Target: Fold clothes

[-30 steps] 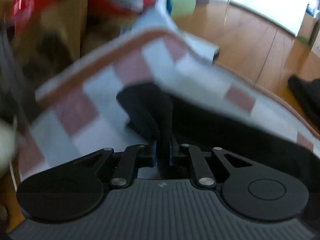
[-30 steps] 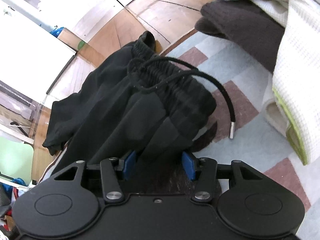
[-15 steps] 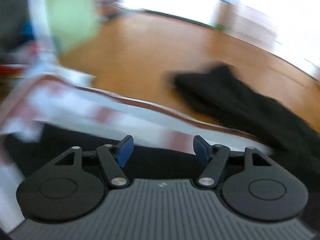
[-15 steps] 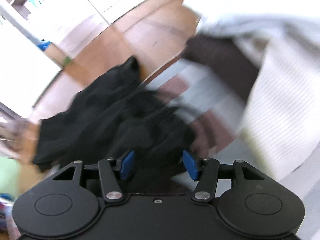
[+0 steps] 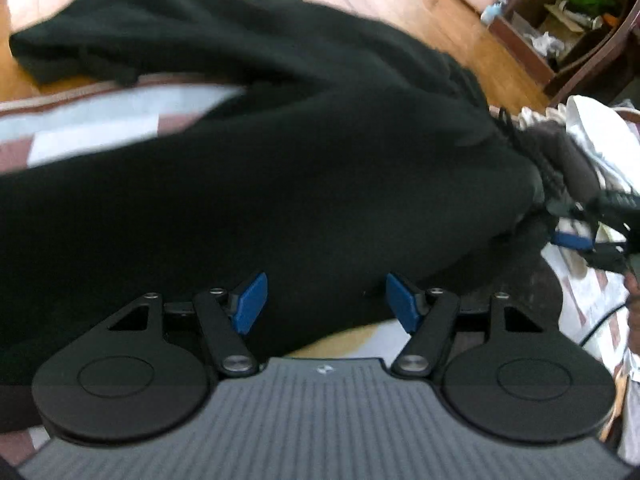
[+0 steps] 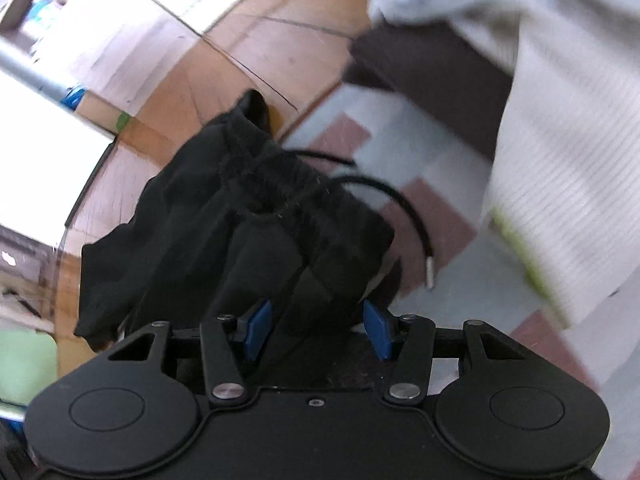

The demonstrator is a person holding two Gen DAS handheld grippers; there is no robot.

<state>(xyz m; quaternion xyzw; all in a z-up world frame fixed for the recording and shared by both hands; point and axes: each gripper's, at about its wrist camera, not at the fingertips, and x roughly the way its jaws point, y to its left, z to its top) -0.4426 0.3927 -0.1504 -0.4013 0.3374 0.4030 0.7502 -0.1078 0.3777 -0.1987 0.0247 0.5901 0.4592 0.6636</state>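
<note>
Black drawstring trousers (image 5: 280, 160) lie across a checked mat (image 5: 92, 120) of pale and reddish squares, one end spilling onto the wooden floor (image 5: 400, 12). Right gripper (image 6: 316, 330): jaws closing, gathered waistband fabric between the blue pads, which press on it. Left gripper (image 5: 324, 300): jaws apart, pads clear of the black cloth beneath. The metal-tipped drawstring (image 6: 416, 232) hangs loose to the right. A heap of white ribbed and dark brown clothes (image 6: 560, 160) crowds the right edge. A wooden shelf unit (image 5: 568, 28) stands far right. No legible writing
</note>
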